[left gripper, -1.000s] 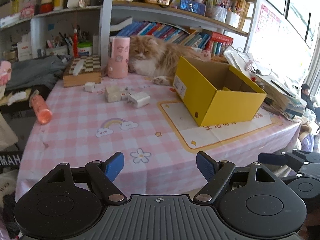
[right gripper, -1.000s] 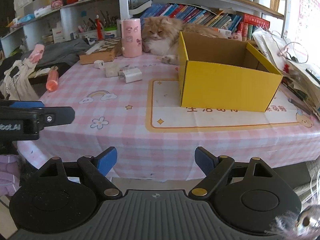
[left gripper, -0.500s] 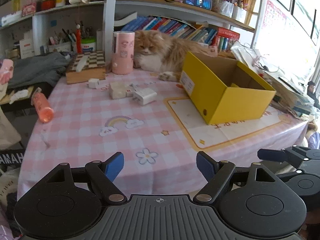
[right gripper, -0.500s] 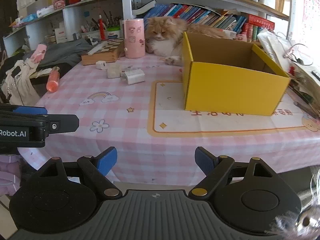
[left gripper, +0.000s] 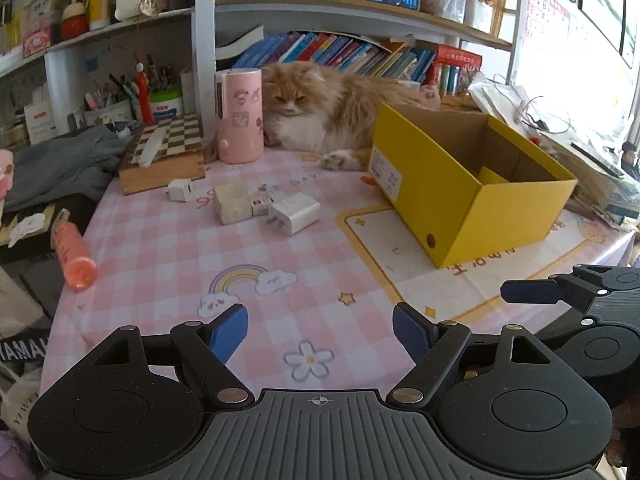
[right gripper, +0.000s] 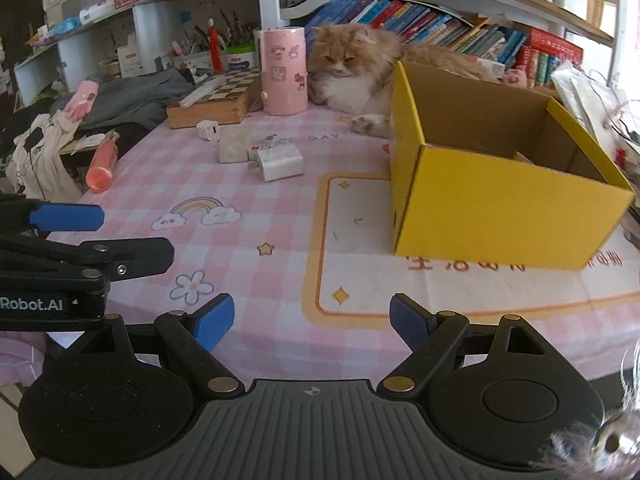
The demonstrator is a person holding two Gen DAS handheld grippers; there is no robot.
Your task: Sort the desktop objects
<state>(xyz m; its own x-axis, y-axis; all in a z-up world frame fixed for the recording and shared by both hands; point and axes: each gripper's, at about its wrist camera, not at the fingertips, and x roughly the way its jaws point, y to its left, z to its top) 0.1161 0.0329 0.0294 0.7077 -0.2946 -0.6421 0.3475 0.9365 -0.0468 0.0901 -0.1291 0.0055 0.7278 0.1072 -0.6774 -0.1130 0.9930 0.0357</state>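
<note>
Left gripper (left gripper: 320, 330): we hold its blue-padded jaws wide apart, empty, above the near edge of the pink checked tablecloth (left gripper: 168, 256).
Right gripper (right gripper: 311, 322): jaws likewise spread, gripping nothing.
Things to sort: large white plug-in charger (left gripper: 294, 213), cream block (left gripper: 232, 200) and small white adapter (left gripper: 180, 189) lie together mid-table, well apart from both grippers.
Open yellow cardboard box (left gripper: 460, 192): right of the chargers, on a cream mat.
In the way: nothing between us and the chargers.
Around: fluffy orange cat (left gripper: 320, 108) behind the box; pink cylindrical canister (left gripper: 239, 116); wooden chessboard box (left gripper: 164, 152); orange tube (left gripper: 74, 254) at the left edge.
</note>
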